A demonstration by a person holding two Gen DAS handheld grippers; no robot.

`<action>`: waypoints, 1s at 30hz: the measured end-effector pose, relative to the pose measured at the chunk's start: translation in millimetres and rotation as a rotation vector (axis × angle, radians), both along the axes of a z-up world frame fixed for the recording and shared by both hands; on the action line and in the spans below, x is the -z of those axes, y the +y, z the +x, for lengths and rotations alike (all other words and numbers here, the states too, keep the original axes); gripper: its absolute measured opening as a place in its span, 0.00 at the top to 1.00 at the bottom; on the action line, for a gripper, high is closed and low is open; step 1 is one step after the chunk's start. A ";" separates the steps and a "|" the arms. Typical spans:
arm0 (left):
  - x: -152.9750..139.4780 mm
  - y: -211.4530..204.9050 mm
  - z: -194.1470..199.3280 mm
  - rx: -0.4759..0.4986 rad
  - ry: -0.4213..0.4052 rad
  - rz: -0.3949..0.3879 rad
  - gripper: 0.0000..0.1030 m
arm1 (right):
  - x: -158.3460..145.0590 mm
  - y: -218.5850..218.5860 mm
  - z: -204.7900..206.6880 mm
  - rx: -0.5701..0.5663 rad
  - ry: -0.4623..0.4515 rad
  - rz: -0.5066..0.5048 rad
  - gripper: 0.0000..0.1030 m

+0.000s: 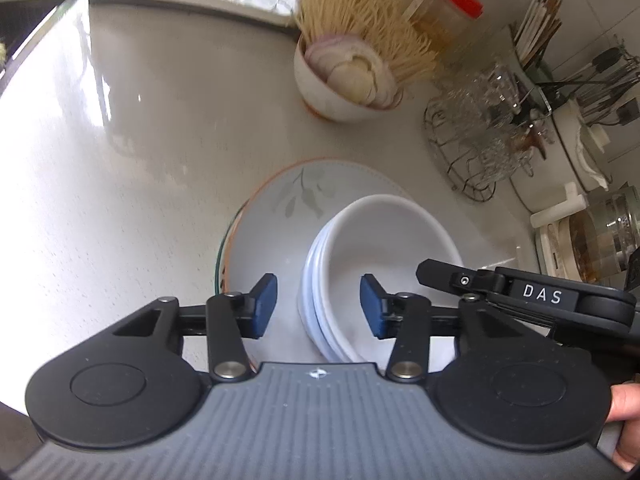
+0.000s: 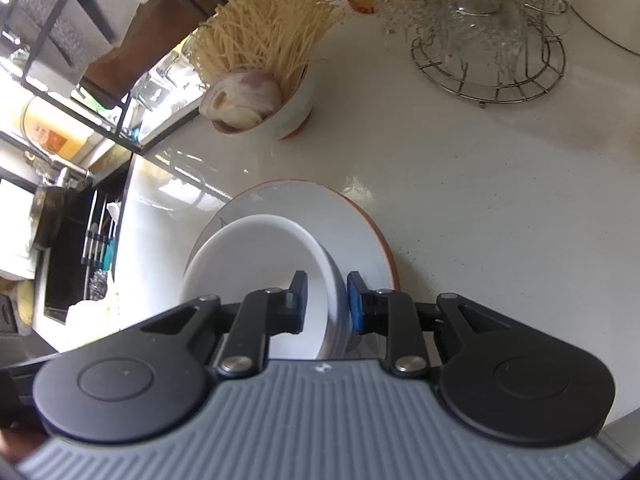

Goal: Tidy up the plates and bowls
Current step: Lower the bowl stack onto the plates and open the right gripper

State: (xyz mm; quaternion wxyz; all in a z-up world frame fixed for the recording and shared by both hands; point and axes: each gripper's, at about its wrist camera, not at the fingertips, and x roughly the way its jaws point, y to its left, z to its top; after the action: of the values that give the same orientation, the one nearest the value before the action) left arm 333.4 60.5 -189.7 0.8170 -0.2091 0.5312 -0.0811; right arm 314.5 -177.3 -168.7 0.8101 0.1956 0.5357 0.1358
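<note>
Sitting on a leaf-patterned plate (image 1: 280, 200) with an orange rim is a nested stack of white bowls (image 1: 360, 248), and both grippers are right at it. From the left wrist view, the left gripper (image 1: 318, 304) has its blue-padded fingers (image 1: 266, 300) spread fairly wide around the stack's near-left rim, one pad outside over the plate and the other inside the top bowl, and neither one is touching the rim, so nothing is gripped there. The right gripper (image 2: 326, 300) is a different story in the right wrist view: its fingers are narrow and straddle the bowl wall on the right side of the stack, one inside and one outside, and the pads look to be just about on the wall, though I honestly can't tell if they're really pressing it. The right gripper's black body also pokes into the left view at the right edge, with "DAS" printed on it. The plate itself rests flat on the pale speckled tabletop (image 1: 140, 140). Further back there's a small bowl (image 1: 332, 96) stuffed with enoki mushrooms (image 1: 360, 28) and onion slices, a wire rack (image 2: 492, 60) holding upturned clear glasses, and a jar with a red lid (image 1: 452, 4).
</note>
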 end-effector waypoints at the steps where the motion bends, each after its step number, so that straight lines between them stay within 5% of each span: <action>1: -3.0 1.8 -1.0 0.002 -0.011 -0.006 0.49 | -2.4 -1.1 -1.3 0.007 -0.009 -0.010 0.75; 19: -120.2 2.9 -46.8 0.151 -0.332 0.101 0.50 | -109.8 -11.4 -62.9 0.142 -0.385 -0.029 0.75; 30: -184.6 -13.9 -111.8 0.137 -0.483 0.116 0.49 | -166.9 -28.6 -131.7 0.122 -0.589 -0.044 0.75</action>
State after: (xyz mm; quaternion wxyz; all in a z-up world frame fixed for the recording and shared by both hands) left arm 221.6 46.5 -5.1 0.9235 -0.0998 0.3373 -0.1532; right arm 182.8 -205.9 -1.8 0.9413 0.1621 0.2677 0.1264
